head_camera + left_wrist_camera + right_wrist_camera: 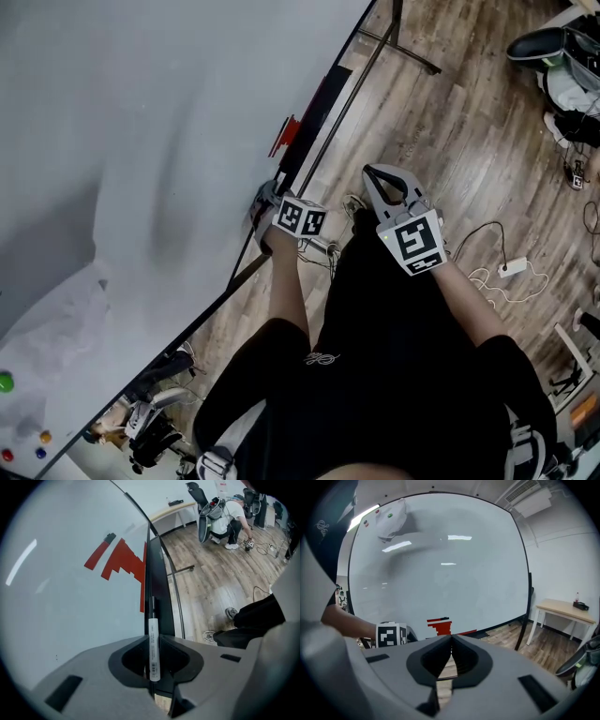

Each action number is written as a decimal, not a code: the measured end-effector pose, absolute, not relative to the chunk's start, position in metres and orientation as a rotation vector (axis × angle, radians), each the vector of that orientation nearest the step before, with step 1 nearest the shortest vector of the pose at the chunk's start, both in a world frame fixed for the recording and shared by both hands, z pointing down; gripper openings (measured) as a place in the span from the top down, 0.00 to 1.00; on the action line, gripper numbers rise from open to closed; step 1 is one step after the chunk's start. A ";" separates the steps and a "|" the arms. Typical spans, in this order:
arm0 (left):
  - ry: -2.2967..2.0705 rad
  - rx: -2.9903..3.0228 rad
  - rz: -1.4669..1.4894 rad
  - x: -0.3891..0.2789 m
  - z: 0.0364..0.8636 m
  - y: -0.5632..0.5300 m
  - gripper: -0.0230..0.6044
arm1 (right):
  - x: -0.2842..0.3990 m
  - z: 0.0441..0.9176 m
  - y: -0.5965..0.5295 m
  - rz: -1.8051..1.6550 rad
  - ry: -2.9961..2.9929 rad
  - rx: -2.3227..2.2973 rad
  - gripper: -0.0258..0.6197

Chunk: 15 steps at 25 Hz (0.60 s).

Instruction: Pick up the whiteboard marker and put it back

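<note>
Along the tray (158,569), left gripper (153,638) around marker (153,623).

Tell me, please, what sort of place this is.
Likely an office or lab workroom: a large whiteboard on a stand, a wood-plank floor with loose cables, and a desk by the wall.

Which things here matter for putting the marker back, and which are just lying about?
In the job:
whiteboard marker, clamped in the left claw
tray ledge under the whiteboard

Just lying about:
red shapes on the board
floor cables
side table
</note>
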<state>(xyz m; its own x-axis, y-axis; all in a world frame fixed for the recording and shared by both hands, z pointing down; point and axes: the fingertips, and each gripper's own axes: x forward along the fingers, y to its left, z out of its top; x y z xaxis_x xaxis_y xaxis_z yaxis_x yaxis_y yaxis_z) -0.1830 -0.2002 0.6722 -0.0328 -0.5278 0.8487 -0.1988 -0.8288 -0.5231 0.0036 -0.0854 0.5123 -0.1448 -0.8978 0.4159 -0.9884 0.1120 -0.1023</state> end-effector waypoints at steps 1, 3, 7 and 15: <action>0.770 -1.994 -1.947 -0.183 0.672 -0.200 0.87 | 0.005 0.512 -0.084 0.522 -2.138 1.875 0.96; 0.764 -1.999 -1.946 -0.183 0.671 -0.199 0.86 | 0.007 0.510 -0.082 0.519 -2.139 1.882 0.96; 0.775 -2.044 -1.930 -0.184 0.667 -0.197 0.86 | 0.005 0.507 -0.079 0.508 -2.155 1.874 0.96; 0.893 -2.162 -1.814 -0.173 0.636 -0.190 0.86 | 0.000 0.503 -0.074 0.490 -2.207 1.830 0.96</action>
